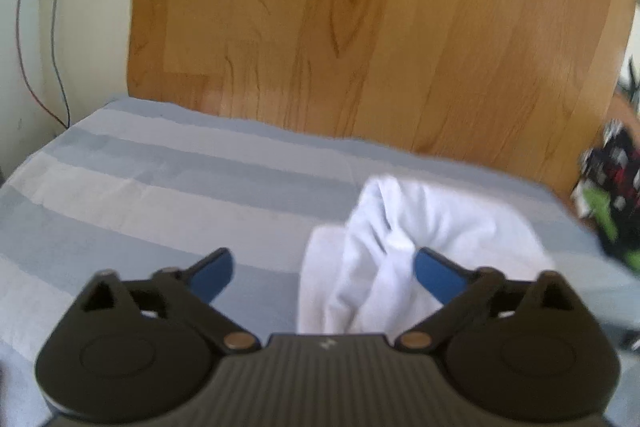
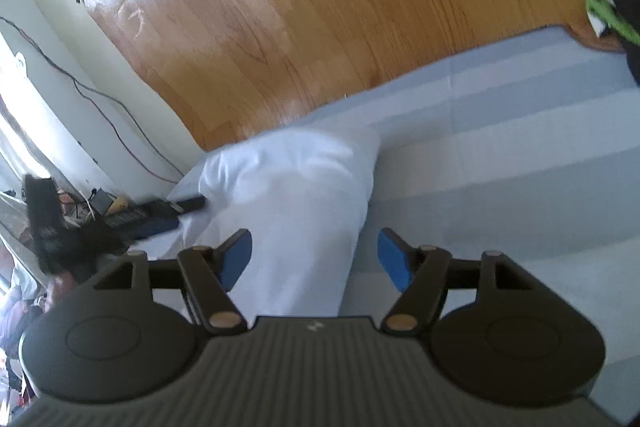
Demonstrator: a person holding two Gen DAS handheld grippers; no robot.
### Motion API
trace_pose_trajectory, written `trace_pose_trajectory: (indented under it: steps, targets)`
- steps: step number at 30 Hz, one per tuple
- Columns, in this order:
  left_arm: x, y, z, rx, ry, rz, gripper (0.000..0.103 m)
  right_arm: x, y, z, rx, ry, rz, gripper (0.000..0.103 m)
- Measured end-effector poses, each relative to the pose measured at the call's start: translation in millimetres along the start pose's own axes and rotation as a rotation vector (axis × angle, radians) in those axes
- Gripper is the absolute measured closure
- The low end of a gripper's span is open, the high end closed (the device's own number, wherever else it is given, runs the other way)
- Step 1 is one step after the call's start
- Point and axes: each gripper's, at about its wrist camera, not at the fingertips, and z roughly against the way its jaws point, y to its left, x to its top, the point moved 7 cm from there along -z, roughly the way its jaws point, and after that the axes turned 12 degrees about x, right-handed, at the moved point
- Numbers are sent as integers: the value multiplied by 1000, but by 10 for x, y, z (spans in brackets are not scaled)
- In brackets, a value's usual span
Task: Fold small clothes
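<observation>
Both grippers stood wide open and held nothing: the left gripper [image 1: 322, 277] and the right gripper [image 2: 315, 257] each hung over the bunched white garment [image 1: 404, 247], which lay loose near the edge of the striped bed sheet [image 1: 140, 195]. The soft heap risked slumping out of its fold or sliding toward the wooden floor [image 1: 380, 27] if nudged. No readable writing showed, only a small pale mark on each gripper body.

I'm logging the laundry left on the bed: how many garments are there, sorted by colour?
White garment: 1
Dark patterned clothing, black with red and green: 1 heap at the bed's edge; I cannot tell how many pieces it holds
Total: 2 that can be told apart
</observation>
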Motion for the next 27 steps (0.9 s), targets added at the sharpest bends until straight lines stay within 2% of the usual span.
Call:
trace_pose_trajectory:
  steps: [5, 11, 14, 17, 21, 27]
  targets:
    - [-14, 80, -5, -190, 64, 70, 0, -66, 5, -165, 36, 42, -20, 30]
    - [-116, -17, -161, -263, 146, 57, 0, -57, 40, -264, 56, 32, 8, 22]
    - [-203, -159, -239, -325, 203, 36, 0, -20, 48, -324, 55, 28, 15, 21]
    - [-260, -280, -220, -298, 178, -36, 0, 11, 53, -414, 57, 25, 41, 21]
    - [-271, -302, -209, -292, 163, -28, 0, 82, -6, -550, 86, 10, 31, 21]
    - [-336, -453, -214, -204, 128, -111, 0, 99, -74, -517, 121, -4, -11, 25]
